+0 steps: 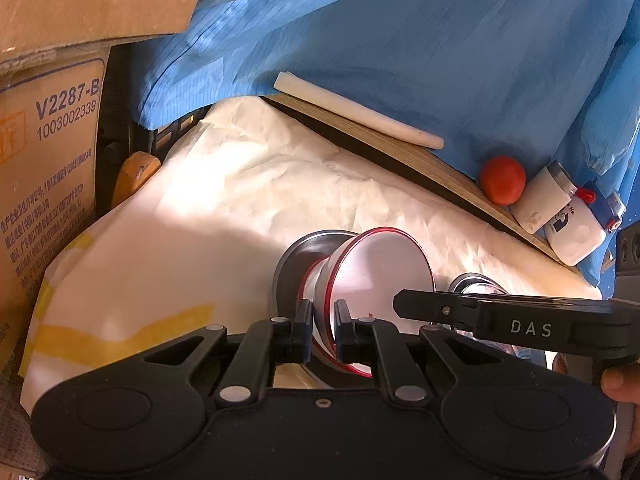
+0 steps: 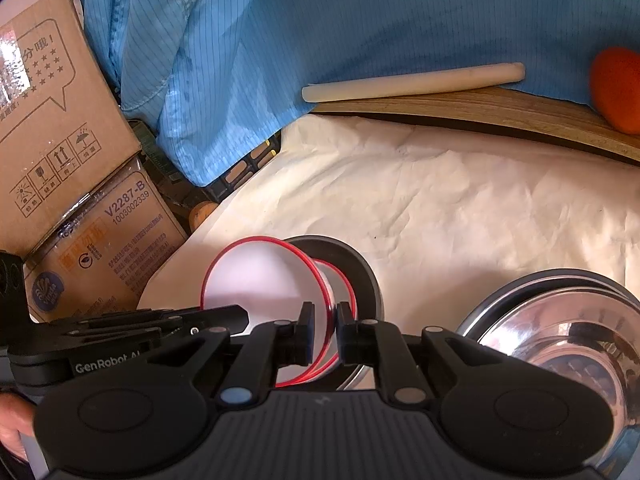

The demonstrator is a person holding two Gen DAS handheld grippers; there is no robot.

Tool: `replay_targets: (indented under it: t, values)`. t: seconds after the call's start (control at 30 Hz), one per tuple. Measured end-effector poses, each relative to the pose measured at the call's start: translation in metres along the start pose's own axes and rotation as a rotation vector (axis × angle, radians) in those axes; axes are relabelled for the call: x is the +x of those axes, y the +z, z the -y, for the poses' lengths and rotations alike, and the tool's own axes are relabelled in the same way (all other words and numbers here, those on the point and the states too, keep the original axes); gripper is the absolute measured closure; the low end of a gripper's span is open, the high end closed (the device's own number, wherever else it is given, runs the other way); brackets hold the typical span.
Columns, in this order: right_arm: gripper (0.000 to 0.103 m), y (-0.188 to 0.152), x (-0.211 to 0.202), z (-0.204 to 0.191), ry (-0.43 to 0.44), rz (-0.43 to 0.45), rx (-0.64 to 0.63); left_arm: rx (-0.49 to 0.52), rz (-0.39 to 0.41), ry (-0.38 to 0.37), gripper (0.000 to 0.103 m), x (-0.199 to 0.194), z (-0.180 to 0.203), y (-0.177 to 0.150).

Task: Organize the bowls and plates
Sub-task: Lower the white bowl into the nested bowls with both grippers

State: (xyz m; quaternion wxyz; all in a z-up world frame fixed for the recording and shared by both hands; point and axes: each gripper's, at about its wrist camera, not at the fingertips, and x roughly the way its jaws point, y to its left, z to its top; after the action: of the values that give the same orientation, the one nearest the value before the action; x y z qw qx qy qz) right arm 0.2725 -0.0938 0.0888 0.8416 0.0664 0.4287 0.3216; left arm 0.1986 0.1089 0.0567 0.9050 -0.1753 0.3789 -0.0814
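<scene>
Both tools are clamped on the rim of the same white bowl with the red edge (image 1: 376,276), tipped up on its side: the left tool (image 1: 323,328) pinches the near rim, and the right tool (image 2: 322,330) pinches the rim from the other side. A second red-rimmed bowl (image 1: 316,280) sits nested behind it, and a steel plate (image 1: 296,256) is behind that, all over the white crinkled cover on the counter (image 1: 280,184).

What could go wrong, I reckon: thin rim, pads holding by a sliver, so any twist from one hand against the other could pop the bowl loose. If the nested bowl is stuck to the front one, it could drag along and then drop onto the plate.

Around it: a shiny steel bowl (image 2: 560,340) sits just beside the right tool, easy to clip on a swing that way. Cardboard boxes (image 2: 80,168) crowd the left edge. Along the back there's a wooden board (image 1: 400,148), a white stick (image 1: 356,110), a tomato (image 1: 502,179) and a small white bottle (image 1: 568,224), all well apart from the bowls.
</scene>
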Motion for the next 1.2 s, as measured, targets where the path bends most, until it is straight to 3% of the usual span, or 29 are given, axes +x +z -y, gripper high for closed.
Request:
replay_targets:
  t: [1.2]
  values:
    - [0.089,-0.003,-0.005,0.003,0.020,0.005,0.010,0.058,-0.017,0.050,0.091,0.011,0.008,-0.001]
